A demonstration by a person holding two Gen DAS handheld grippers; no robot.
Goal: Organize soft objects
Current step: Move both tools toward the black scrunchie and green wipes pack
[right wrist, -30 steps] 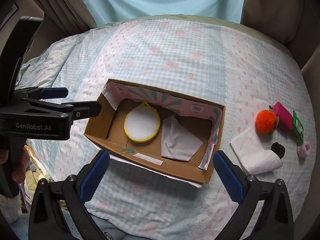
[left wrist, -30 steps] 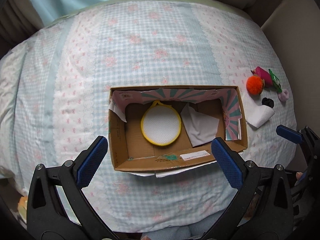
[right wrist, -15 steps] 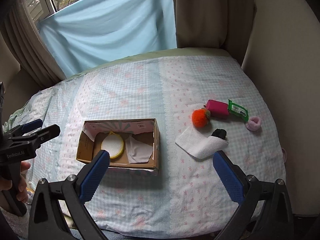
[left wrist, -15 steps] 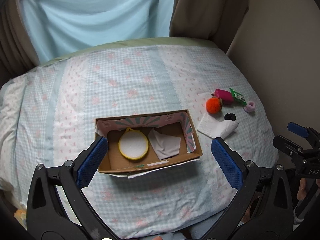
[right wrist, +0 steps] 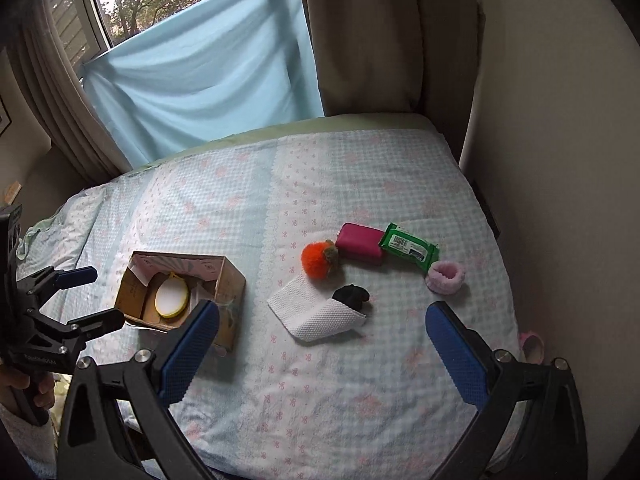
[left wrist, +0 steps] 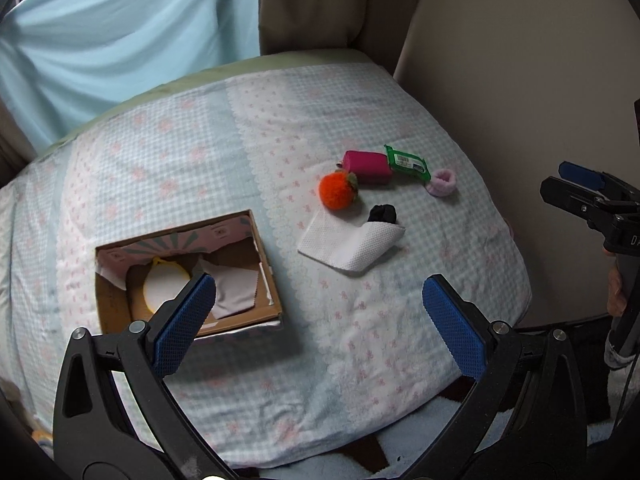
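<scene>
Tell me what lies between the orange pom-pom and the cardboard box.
Nothing visible does. Only bare bedspread separates the orange pom-pom from the cardboard box. The white cloth lies nearer the camera, beside that path, and the box is open on top.

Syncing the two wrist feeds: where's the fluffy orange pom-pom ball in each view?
Left wrist: fluffy orange pom-pom ball sits upper centre-right on the bed, touching the magenta pouch.
Right wrist: near the centre, left of that pouch.
Shared landmark: the open cardboard box, left of the ball in both.
</scene>
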